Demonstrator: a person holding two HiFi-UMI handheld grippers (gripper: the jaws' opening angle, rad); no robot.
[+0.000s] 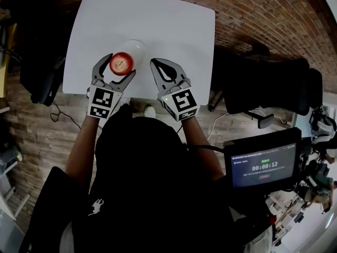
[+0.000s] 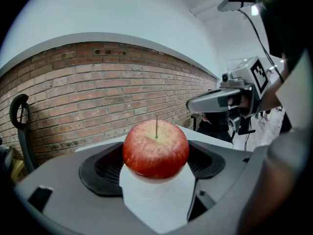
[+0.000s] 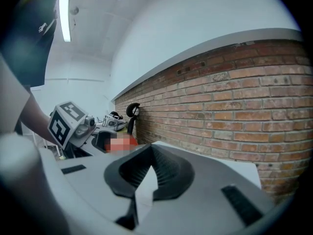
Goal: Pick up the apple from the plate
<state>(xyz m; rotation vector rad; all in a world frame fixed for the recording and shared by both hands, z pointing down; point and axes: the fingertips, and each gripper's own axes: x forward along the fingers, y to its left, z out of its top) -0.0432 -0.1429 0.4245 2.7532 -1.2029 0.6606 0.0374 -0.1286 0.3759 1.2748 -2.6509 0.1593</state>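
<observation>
A red apple (image 1: 121, 63) with a short stem sits between the two jaws of my left gripper (image 1: 121, 65), at the near-left rim of a pale round plate (image 1: 138, 47) on the white table (image 1: 174, 30). In the left gripper view the apple (image 2: 155, 150) fills the gap, both dark pads (image 2: 105, 168) press its sides, and white surface shows just beneath it. I cannot tell whether it rests on the plate or hangs just above it. To the right, my right gripper (image 1: 155, 62) hovers over the table's near edge, shut and empty (image 3: 148, 148).
The table's near edge runs just behind both grippers. A black office chair (image 1: 268, 83) stands to the right of the table, and a dark bag (image 1: 39, 73) lies on the brick floor at the left. A screen with a timer (image 1: 263, 165) is at the lower right.
</observation>
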